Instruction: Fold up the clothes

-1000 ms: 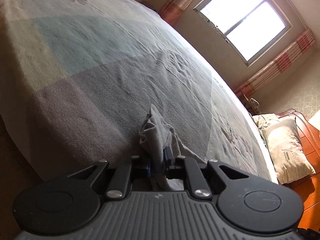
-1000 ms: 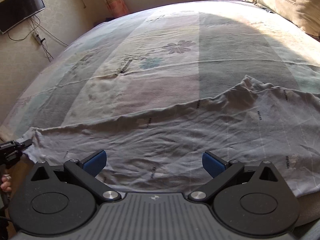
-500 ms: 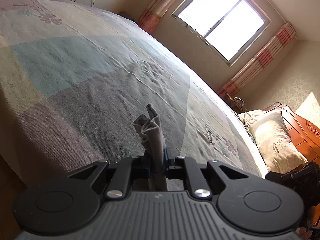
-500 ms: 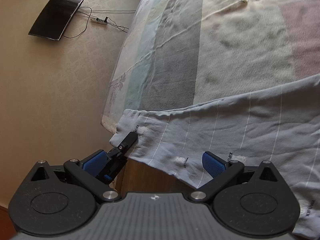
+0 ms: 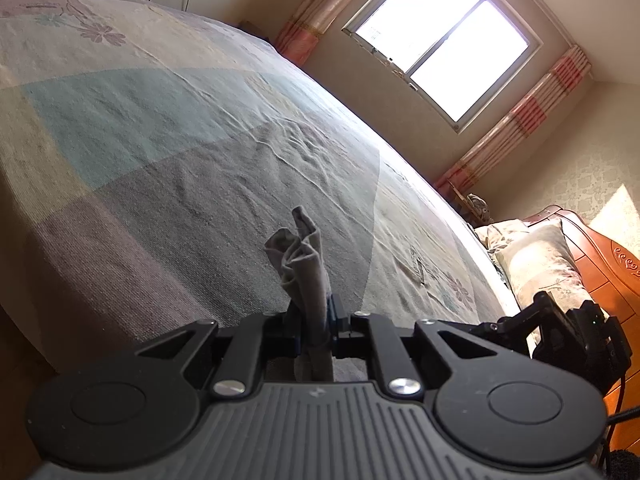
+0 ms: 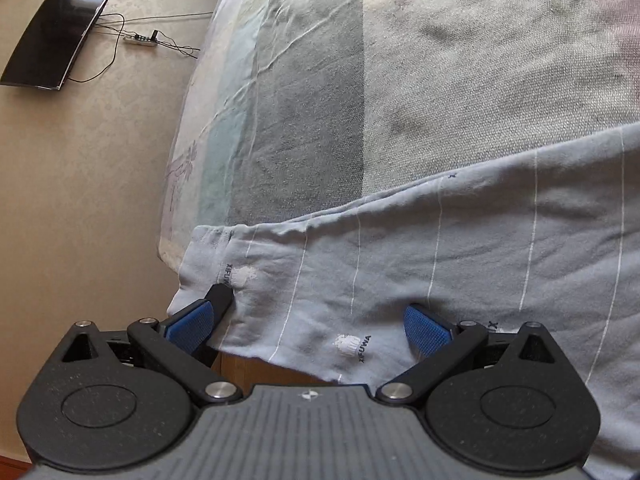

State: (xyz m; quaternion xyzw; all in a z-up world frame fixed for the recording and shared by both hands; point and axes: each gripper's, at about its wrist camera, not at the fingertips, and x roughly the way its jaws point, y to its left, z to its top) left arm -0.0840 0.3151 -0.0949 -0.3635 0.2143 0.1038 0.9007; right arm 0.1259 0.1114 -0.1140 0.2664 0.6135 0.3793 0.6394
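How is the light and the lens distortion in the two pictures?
Left wrist view: the window is blown out to white, a curved shadow edge crosses the bedspread, and the fisheye bends the bed's edge. Right wrist view: even, softer light, no glare; the grey garment is sharp, and the television looks bowed.
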